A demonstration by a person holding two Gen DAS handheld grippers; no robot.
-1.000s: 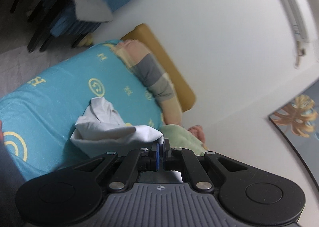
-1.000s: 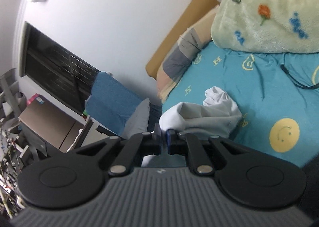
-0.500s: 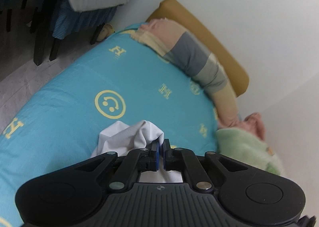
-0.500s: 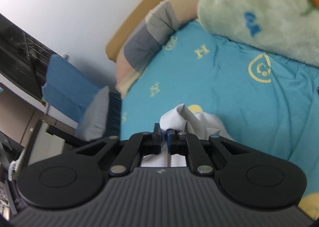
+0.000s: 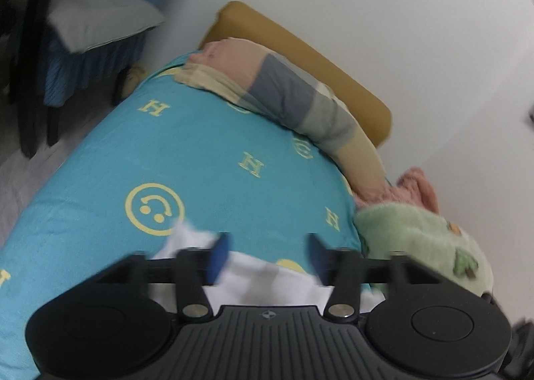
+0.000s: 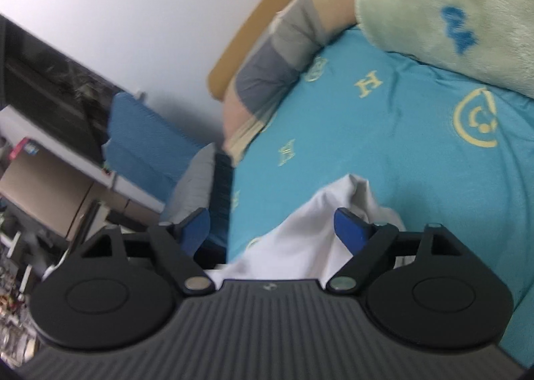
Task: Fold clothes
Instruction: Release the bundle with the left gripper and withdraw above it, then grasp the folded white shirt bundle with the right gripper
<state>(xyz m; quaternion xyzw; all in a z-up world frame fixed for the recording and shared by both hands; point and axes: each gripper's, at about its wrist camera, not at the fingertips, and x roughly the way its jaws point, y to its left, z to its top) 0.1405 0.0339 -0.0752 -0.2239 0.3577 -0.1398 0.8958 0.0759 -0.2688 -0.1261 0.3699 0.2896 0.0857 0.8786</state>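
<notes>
A white garment [image 5: 257, 274] lies bunched on the turquoise bed sheet [image 5: 187, 153], close under both tools. My left gripper [image 5: 267, 256] stands open just above it, the blue pads [image 5: 218, 254] wide apart with the cloth showing between and below them. In the right wrist view the same white garment [image 6: 310, 236] rises in a peak between the spread fingers. My right gripper [image 6: 272, 229] is open too, and the cloth rests loose on the sheet [image 6: 400, 159], held by neither pad.
A striped pillow [image 5: 290, 103] and ochre headboard [image 5: 300, 52] lie at the bed's far end. A green fleece blanket [image 5: 424, 243] is heaped at the right. Beside the bed stand a blue-covered chair [image 6: 147, 133], a dark screen [image 6: 50, 86] and cluttered shelves.
Both grippers were shut on the white garment and carried it down to the sheet. Now both have opened and the cloth has dropped loose.
</notes>
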